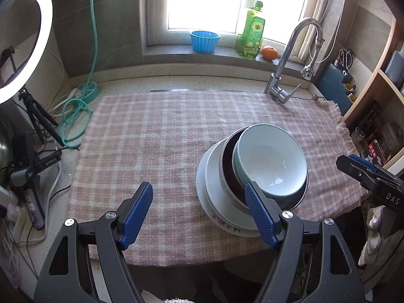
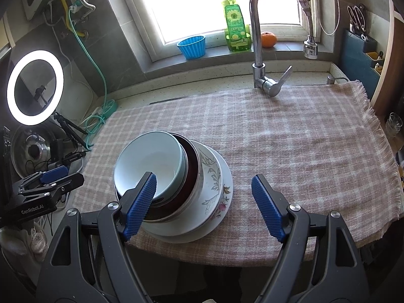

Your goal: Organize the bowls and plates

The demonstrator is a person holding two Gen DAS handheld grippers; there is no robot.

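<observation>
Checked cloth (image 1: 156, 136) bears pale bowl (image 1: 271, 160) nested atop stacked plates (image 1: 214, 197).

The left gripper (image 1: 199, 212) hangs tilted down over the near edge of the tabletop, its jaws wide apart and gripping nothing. The right gripper (image 2: 203, 207) sits beside it, angled down likewise, jaws spread and seemingly empty.

Faucet (image 2: 257, 38), soap bottle (image 2: 236, 25), probably an orange (image 2: 268, 39), blue cup (image 2: 192, 46).
</observation>
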